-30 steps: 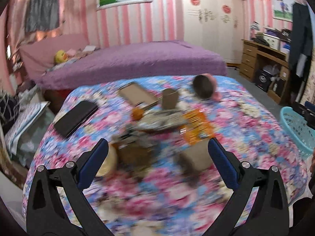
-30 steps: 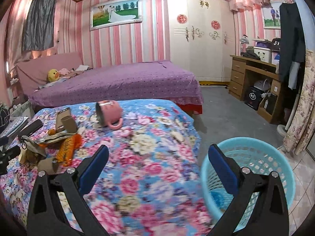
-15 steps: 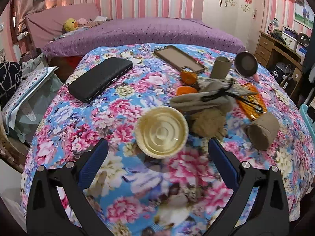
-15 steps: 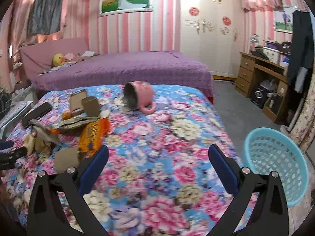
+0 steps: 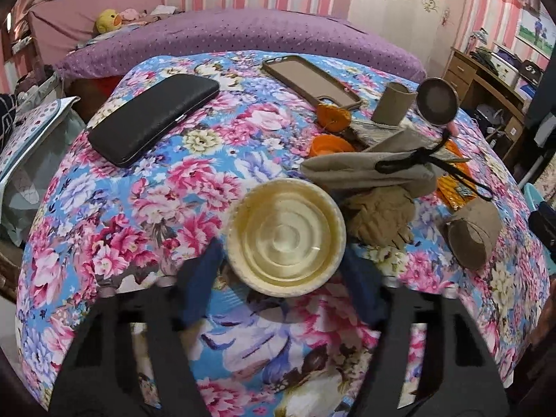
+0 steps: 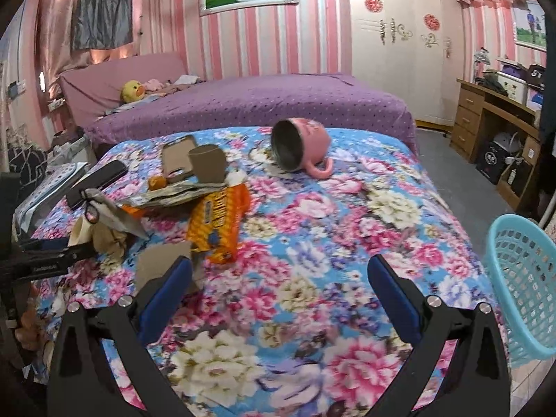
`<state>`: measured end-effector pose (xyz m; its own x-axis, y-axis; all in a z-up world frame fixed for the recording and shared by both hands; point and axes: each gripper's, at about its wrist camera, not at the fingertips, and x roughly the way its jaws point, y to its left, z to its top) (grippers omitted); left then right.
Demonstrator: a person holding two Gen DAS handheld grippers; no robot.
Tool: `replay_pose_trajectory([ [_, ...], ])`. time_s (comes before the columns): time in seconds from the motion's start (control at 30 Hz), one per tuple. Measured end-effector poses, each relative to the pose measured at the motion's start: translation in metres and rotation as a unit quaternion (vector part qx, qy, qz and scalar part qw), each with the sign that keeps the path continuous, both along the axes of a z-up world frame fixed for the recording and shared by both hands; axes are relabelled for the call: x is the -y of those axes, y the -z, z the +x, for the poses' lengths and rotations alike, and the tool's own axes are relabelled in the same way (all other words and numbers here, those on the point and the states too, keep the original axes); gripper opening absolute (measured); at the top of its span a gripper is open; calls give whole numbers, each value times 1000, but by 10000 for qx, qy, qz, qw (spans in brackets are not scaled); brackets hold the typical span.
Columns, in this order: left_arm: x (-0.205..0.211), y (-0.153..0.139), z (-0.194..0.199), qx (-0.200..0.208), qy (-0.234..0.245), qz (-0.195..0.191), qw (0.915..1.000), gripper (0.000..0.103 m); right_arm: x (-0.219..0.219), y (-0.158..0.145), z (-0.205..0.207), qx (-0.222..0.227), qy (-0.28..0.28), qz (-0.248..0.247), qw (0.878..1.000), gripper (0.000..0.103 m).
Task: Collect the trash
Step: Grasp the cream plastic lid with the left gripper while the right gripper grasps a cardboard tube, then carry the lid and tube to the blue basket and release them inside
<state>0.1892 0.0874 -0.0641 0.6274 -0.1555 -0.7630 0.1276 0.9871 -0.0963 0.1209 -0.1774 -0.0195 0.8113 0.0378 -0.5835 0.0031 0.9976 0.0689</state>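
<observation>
A cream round plastic lid (image 5: 286,236) lies on the floral table cover. My left gripper (image 5: 279,278) is open, its blue fingers on either side of the lid's near edge. Behind it lie a crumpled brown paper (image 5: 380,217), a beige pouch (image 5: 368,172), orange peel (image 5: 333,118), two cardboard tubes (image 5: 469,234) (image 5: 391,102) and an orange snack wrapper (image 6: 219,222). My right gripper (image 6: 278,299) is open and empty over the table's near right part. A light blue basket (image 6: 521,288) stands on the floor to the right.
A black wallet (image 5: 153,118), a phone case (image 5: 309,80) and a tipped pink mug (image 6: 302,146) also lie on the table. A purple bed (image 6: 250,100) is behind, a wooden desk (image 6: 493,121) at the right.
My left gripper has moved forward and down to the cream lid, which now sits between its fingers. My right gripper has swung left, from the basket toward the table.
</observation>
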Motion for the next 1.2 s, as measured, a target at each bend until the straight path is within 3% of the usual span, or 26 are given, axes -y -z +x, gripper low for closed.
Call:
replay_pose_trajectory([
  [0.23,-10,-12,-18,251,-263,165,9992,60,-28,3,3,-82,-391,88,9992,99],
  [0.37,-24,-30,-35,704,-467,255,9961,60,-48,9,8,-215,-645,-27,9977,99],
  [0.57,-42,-39,-35,882,-801,60,9929,60,-71,22,18,-521,-814,-323,9948,98],
  [0.63,-44,-39,-33,893,-848,91,9923,60,-78,24,21,-549,-896,-456,9934,93],
  [0.8,-39,-39,-32,993,-820,216,9914,60,-85,26,25,-581,-1166,-598,9897,53],
  [1.03,-32,-39,-30,1023,-849,274,9907,60,-56,9,16,-135,-1090,-517,9926,53],
  [1.2,-14,-43,-33,1153,-754,335,9899,60,-11,-3,12,8,-900,-128,9959,53],
])
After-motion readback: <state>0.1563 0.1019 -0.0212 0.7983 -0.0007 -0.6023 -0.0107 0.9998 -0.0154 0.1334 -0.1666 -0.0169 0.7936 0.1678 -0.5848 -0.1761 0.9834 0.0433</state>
